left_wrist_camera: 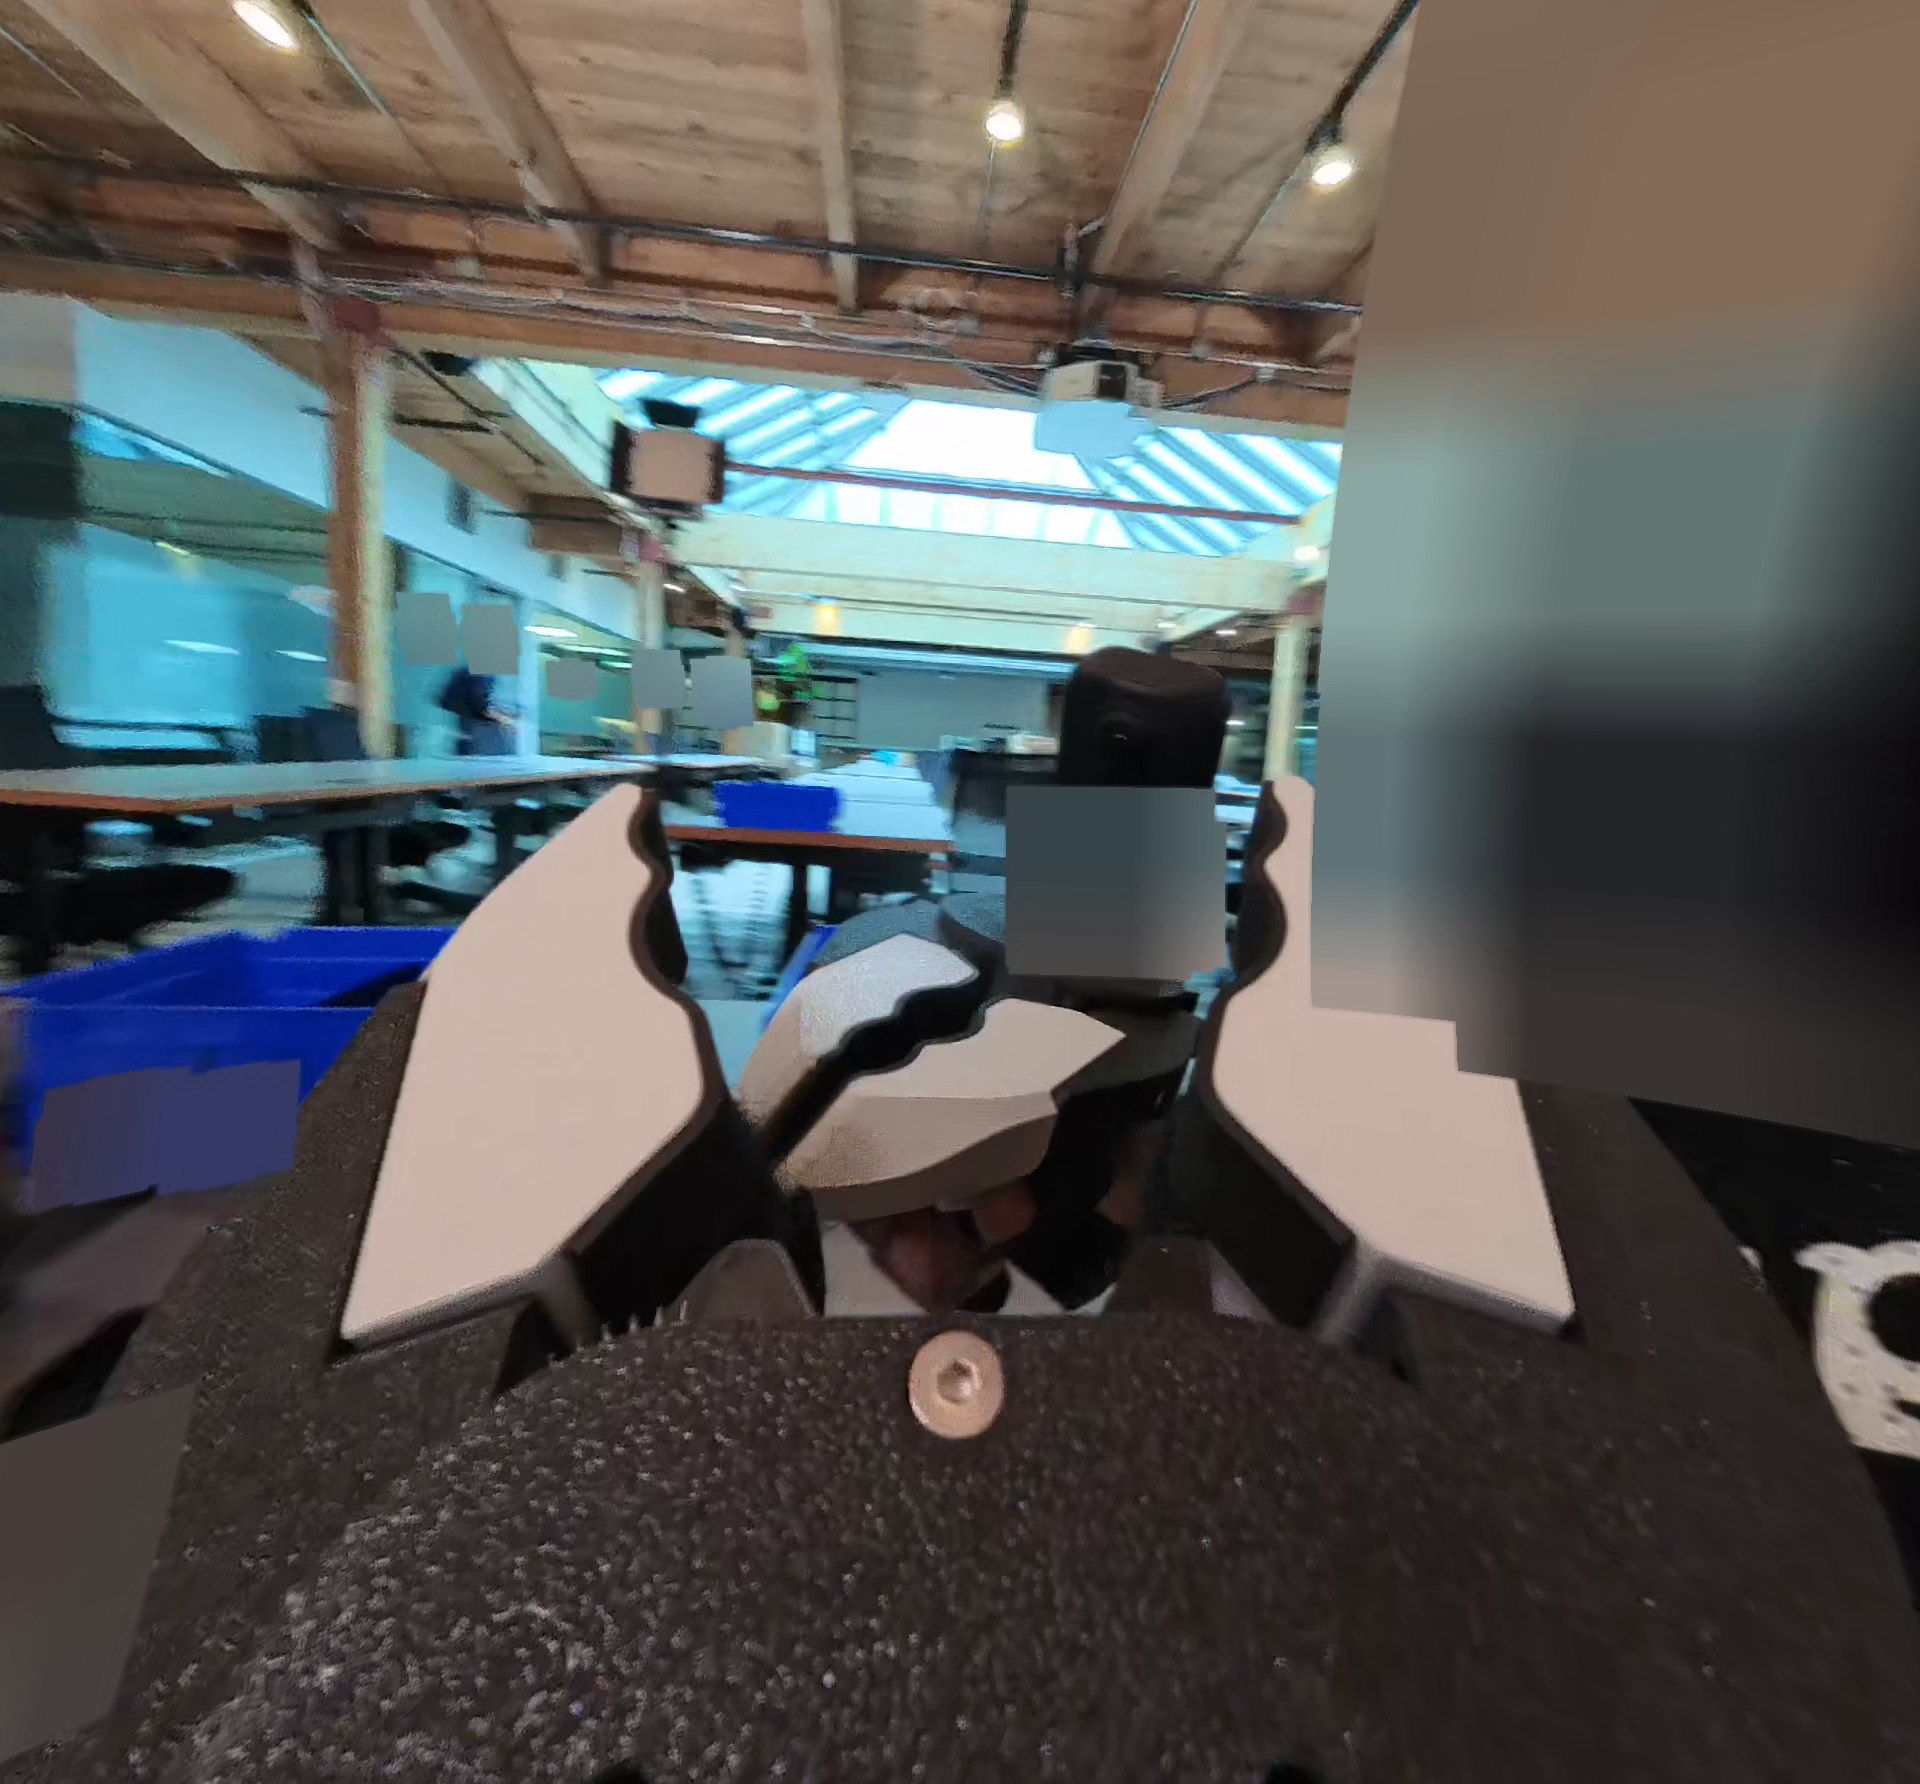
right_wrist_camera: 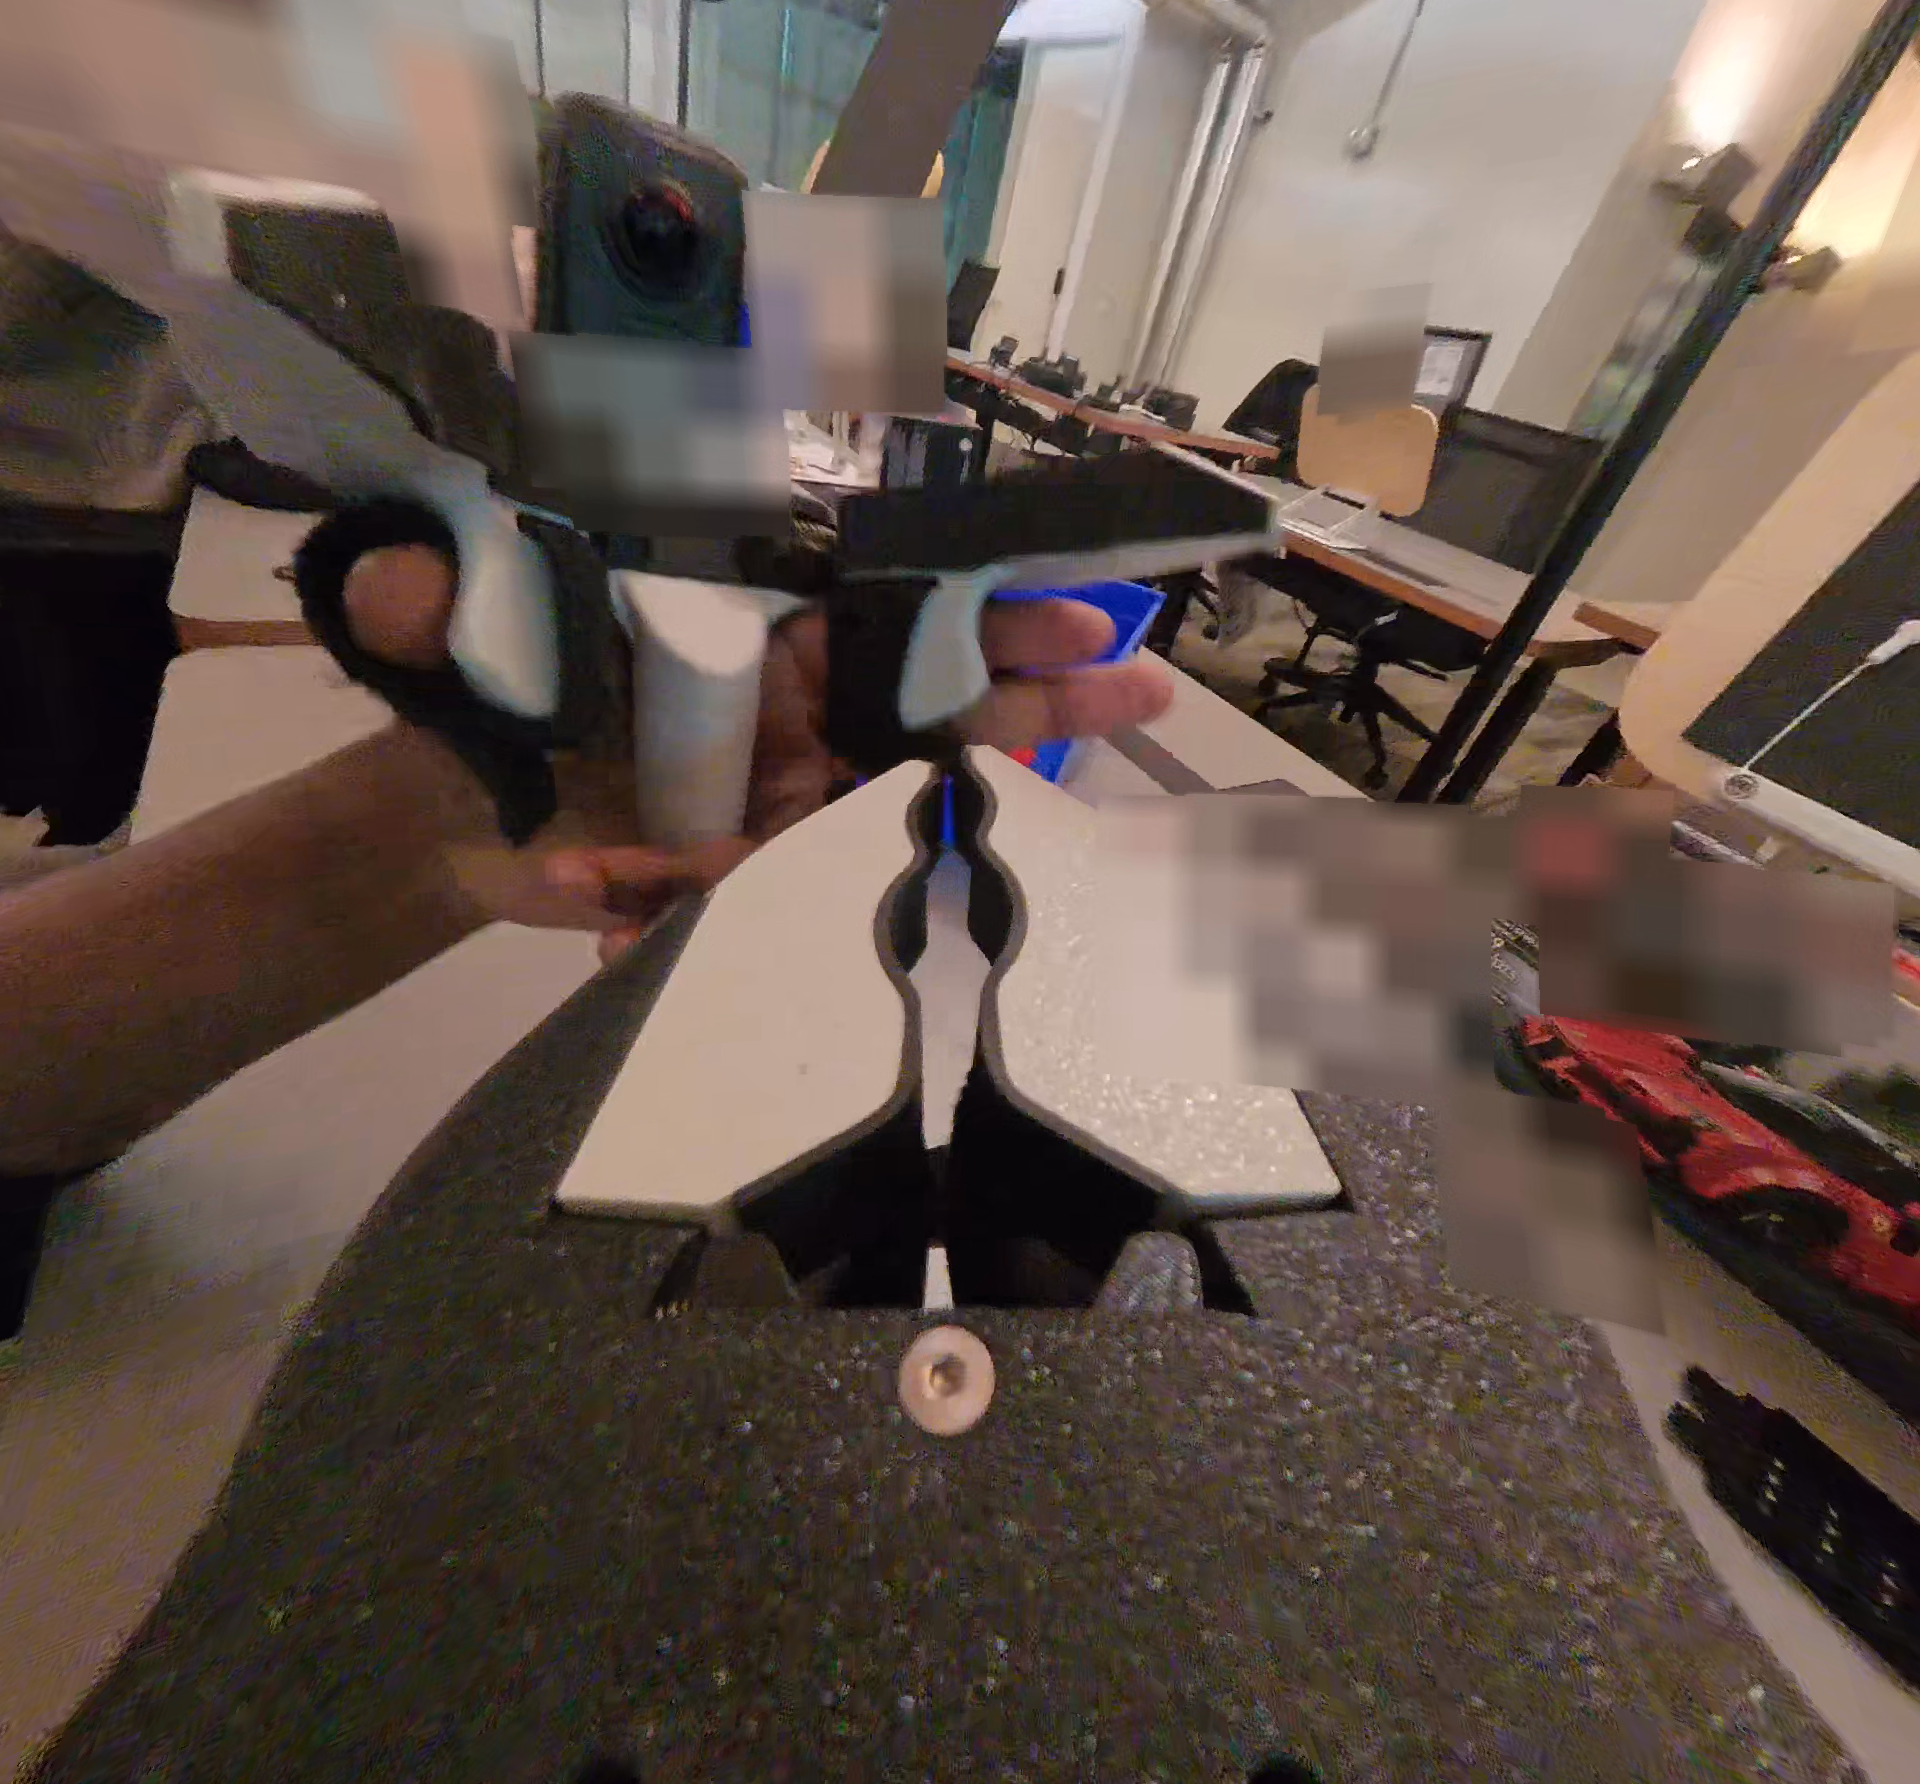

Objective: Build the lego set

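Two grippers raised: left gripper (left_wrist_camera: 956, 861) spread wide, bare; right gripper (right_wrist_camera: 951, 789) clenched, holding nothing, facing it.

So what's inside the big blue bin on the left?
The blue bin sits low beside the open left gripper. Only its rim and upper inner wall show; the contents are hidden below the rim and behind the gripper.

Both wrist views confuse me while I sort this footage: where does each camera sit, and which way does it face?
Left wrist view: on the left gripper, tilted up toward ceiling beams and desks; jaws wide apart.
Right wrist view: on the right gripper, facing a white table; jaws nearly closed, nothing held.
Shared: each sees the other gripper; blue bin.
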`<state>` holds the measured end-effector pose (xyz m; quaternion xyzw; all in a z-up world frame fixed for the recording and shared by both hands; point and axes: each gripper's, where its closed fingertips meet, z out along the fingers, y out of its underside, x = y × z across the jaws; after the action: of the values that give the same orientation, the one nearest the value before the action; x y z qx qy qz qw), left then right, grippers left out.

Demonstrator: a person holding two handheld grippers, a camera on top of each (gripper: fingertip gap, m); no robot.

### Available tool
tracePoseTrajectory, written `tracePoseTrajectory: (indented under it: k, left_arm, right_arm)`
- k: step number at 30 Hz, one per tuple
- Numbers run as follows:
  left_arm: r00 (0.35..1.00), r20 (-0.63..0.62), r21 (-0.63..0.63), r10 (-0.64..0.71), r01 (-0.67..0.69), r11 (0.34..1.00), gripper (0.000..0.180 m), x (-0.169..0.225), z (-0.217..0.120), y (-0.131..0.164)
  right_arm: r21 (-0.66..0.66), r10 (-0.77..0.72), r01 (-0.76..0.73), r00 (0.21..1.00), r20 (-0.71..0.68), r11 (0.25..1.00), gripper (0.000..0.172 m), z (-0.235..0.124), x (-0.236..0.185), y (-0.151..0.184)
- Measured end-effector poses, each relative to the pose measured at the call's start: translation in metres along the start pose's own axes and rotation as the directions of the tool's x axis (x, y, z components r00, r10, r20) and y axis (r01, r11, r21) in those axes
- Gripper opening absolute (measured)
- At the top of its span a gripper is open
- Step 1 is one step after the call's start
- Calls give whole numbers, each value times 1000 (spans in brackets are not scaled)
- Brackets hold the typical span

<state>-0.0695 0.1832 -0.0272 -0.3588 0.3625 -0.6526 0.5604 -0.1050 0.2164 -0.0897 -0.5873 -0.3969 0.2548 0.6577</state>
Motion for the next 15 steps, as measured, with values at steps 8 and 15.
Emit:
tracePoseTrajectory:
  k: [8, 15]
  left_arm:
    - [681, 641, -289, 355, -213, 933, 43, -72, -152, -68]
    - [596, 779, 4, 198, -320, 947, 38, -53, -242, -132]
  right_arm:
    - [-469, 94, -40, 991, 92, 882, 66, 73, 69, 105]
    - [-666, 287, -255, 956, -64, 702, 56, 173, 129, 181]
